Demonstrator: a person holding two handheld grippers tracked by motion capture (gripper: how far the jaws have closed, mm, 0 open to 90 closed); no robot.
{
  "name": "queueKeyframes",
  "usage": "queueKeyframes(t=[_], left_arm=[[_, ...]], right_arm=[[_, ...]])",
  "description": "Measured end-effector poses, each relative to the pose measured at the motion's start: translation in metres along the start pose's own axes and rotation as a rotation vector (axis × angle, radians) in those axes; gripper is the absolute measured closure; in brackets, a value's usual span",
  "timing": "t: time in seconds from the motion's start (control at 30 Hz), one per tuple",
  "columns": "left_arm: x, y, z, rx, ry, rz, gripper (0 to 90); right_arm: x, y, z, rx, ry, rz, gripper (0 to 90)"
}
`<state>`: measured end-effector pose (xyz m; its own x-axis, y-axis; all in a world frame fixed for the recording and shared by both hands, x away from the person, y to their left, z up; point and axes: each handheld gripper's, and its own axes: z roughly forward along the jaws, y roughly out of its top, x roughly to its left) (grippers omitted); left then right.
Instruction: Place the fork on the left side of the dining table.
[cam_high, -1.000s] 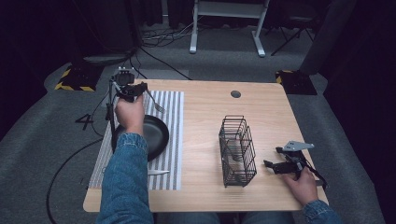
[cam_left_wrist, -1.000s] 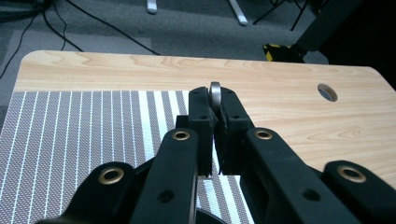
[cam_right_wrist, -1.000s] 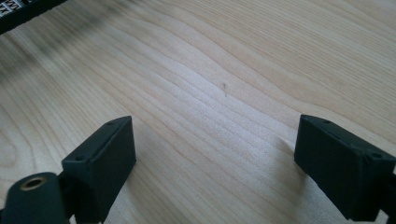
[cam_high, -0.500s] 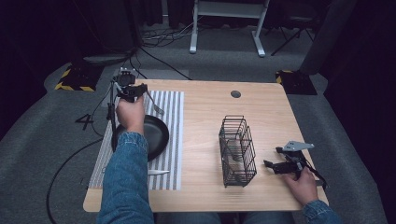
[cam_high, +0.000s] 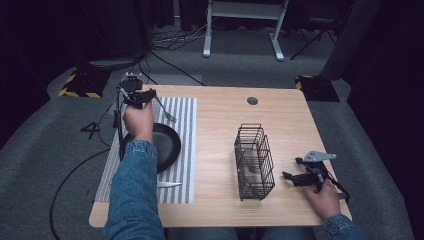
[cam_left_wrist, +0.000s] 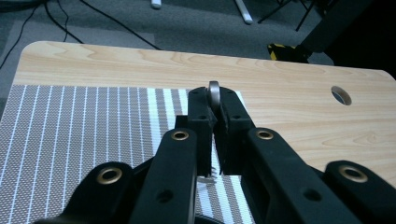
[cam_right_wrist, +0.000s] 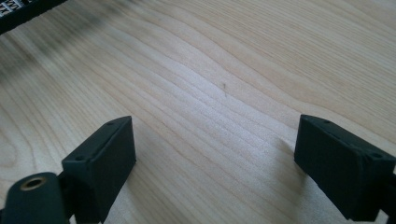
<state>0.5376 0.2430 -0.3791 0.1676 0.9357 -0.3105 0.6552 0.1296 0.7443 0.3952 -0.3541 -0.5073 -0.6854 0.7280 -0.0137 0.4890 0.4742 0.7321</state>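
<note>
Now, step: the left tongs (cam_high: 145, 97) held a fork (cam_high: 165, 111) lifted above the striped mat (cam_high: 187, 145), at the upper left of the high frame; by my reading this was the carrying stage, utensil picked up and not yet put anywhere.

Fork: metal, gripped by its handle, whose rounded end (cam_left_wrist: 214, 93) stuck up between the jaws in the left gripper view; the tines pointed down and right toward the pan (cam_high: 165, 145) in the high view, apart from it.

Left tongs: closed narrow, clamped on the fork handle.

Right tongs: (cam_high: 299, 176) jaws spread wide, holding nothing, low over the bare worktop (cam_right_wrist: 210, 84) at the lower right of the high frame, just right of the rack (cam_high: 254, 160).

Other utensil: a knife-like piece (cam_high: 167, 184) lay on the mat below the pan.

Next move, judged: likely a carry rightward across the frame to the wire rack, then lowering the fork upright into a compartment; that would call for a firm grip and clearance over the rack's rim.
</note>
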Motion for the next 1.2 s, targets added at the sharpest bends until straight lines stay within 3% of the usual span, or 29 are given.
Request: queueKeyframes(t=[0.17,0.33,0.5,1.0,1.1,1.2], left_arm=[[0.011,0.000,0.005,0.008,0.016,-0.020,81.4],[0.022,0.001,0.010,0.019,0.025,-0.055,70.6],[0.031,0.001,0.015,0.051,0.053,-0.057,59.7],[0.057,-0.011,0.017,0.071,0.081,-0.098,57.5],[0.058,-0.013,0.020,0.092,0.104,-0.075,57.3],[0.059,-0.016,0.023,0.097,0.097,-0.076,56.3]], right_arm=[[0.000,0.000,0.000,0.000,-0.002,0.001,12.7],[0.000,0.000,0.000,0.000,-0.005,0.003,12.7],[0.000,0.000,0.000,0.000,-0.006,0.005,12.7],[0.000,0.000,0.000,0.000,-0.008,0.006,12.7],[0.000,0.000,0.000,0.000,-0.007,0.006,12.7],[0.000,0.000,0.000,0.000,-0.009,0.008,12.7]])
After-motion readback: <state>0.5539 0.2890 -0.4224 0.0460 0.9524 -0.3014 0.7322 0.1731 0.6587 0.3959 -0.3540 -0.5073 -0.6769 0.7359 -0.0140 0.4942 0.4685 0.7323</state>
